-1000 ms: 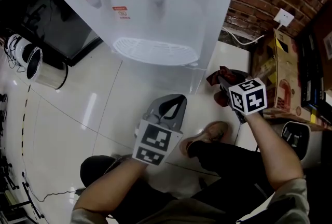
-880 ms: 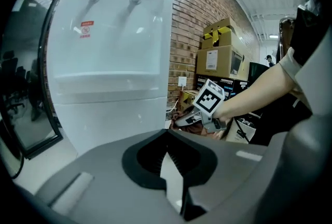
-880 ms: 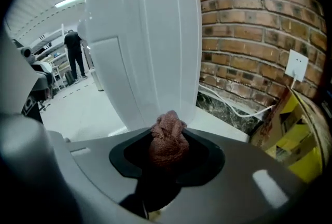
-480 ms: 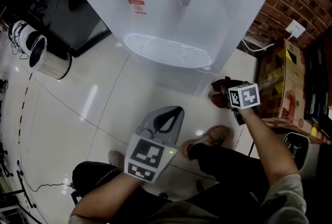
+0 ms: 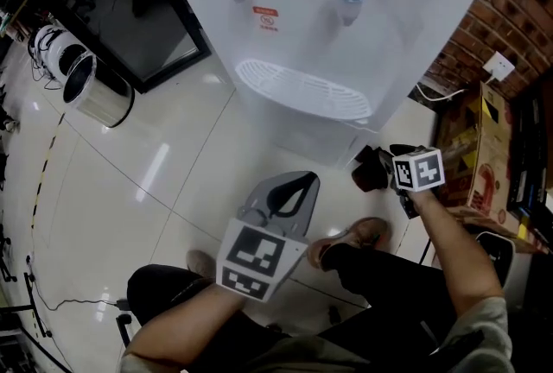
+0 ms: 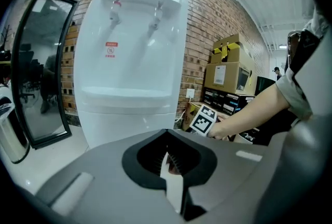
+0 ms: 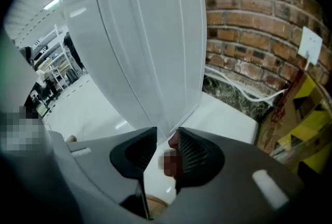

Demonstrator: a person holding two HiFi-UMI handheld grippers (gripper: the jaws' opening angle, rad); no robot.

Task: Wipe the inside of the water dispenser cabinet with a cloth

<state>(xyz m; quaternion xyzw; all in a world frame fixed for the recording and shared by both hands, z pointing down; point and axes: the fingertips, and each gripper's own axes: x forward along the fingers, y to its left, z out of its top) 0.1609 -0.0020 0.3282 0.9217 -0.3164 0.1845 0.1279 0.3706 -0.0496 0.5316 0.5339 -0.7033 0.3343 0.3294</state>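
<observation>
The white water dispenser [image 5: 346,34] stands ahead, with a red and a blue tap over a drip tray [image 5: 302,91]. Its lower cabinet front [image 6: 127,122] looks closed. A dark red cloth [image 5: 370,171] hangs from my right gripper [image 5: 386,166] beside the dispenser's lower right corner. The jaws are closing with the cloth [image 7: 174,141] between them, bunched against the right jaw. My left gripper [image 5: 289,188] is shut on nothing and hovers over the floor in front of the dispenser [image 6: 129,62], its jaws [image 6: 167,158] pointing at the cabinet front.
A steel bin [image 5: 99,95] and a black glass-door unit [image 5: 130,17] stand to the left. Behind on the right is a brick wall [image 5: 484,26] with a socket [image 5: 499,66] and a white cable. Cardboard boxes [image 5: 484,155] sit right. My shoe [image 5: 354,237] is on the tiles.
My right gripper has sunk a little with the cloth beside the dispenser's corner. The left gripper has risen slightly and stays shut. The head view has shifted, showing more of the dispenser's front.
</observation>
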